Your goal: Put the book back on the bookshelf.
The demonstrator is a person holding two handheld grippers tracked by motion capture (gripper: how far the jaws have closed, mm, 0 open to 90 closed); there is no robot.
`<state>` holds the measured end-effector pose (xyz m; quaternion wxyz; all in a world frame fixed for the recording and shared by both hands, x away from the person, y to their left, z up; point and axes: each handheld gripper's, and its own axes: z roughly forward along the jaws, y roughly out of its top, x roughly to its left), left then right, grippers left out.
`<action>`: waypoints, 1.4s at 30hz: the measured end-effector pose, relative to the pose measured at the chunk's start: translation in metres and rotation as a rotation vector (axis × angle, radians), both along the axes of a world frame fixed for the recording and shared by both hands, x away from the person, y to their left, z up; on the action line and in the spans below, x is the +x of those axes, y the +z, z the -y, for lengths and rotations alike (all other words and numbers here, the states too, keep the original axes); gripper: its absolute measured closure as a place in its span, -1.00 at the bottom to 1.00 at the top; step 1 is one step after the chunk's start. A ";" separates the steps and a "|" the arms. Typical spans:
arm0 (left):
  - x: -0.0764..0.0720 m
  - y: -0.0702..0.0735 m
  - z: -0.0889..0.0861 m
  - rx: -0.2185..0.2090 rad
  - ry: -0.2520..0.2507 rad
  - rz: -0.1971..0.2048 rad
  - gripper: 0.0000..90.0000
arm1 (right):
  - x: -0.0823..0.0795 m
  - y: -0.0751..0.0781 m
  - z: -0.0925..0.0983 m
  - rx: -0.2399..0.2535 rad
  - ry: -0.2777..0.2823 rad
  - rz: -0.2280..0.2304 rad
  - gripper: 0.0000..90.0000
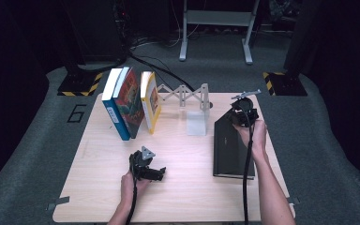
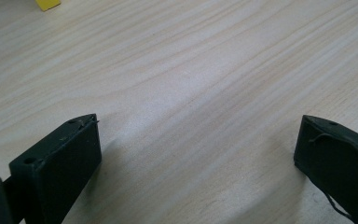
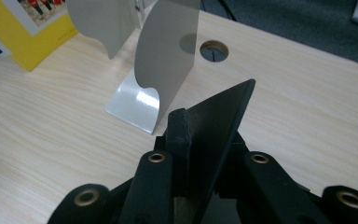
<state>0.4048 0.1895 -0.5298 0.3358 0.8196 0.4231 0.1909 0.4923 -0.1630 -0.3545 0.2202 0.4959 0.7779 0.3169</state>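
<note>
Pale wooden tabletop (image 1: 187,154): right gripper (image 1: 242,112) clamps black book (image 1: 229,147) corner at right of frame, left gripper (image 1: 146,168) idles wide open; next, stand book against bookend (image 1: 198,123).

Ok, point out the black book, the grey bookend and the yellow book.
black book (image 1: 227,150), high view, on its flat cover.
grey bookend (image 3: 168,51), right gripper view, on its upright plate.
yellow book (image 1: 152,101), high view, on its front cover.
</note>
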 end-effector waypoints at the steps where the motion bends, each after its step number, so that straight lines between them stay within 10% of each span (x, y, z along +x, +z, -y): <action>1: 0.000 0.000 0.000 -0.004 0.002 0.000 -0.99 | -0.003 0.001 -0.001 -0.003 -0.003 0.018 0.77; 22: 0.000 0.000 0.000 -0.002 0.001 0.000 -0.99 | -0.030 0.006 -0.010 -0.070 -0.059 0.376 0.77; 42: 0.000 0.000 0.000 0.000 -0.003 -0.008 -0.99 | -0.081 -0.005 -0.008 -0.042 -0.039 0.539 0.76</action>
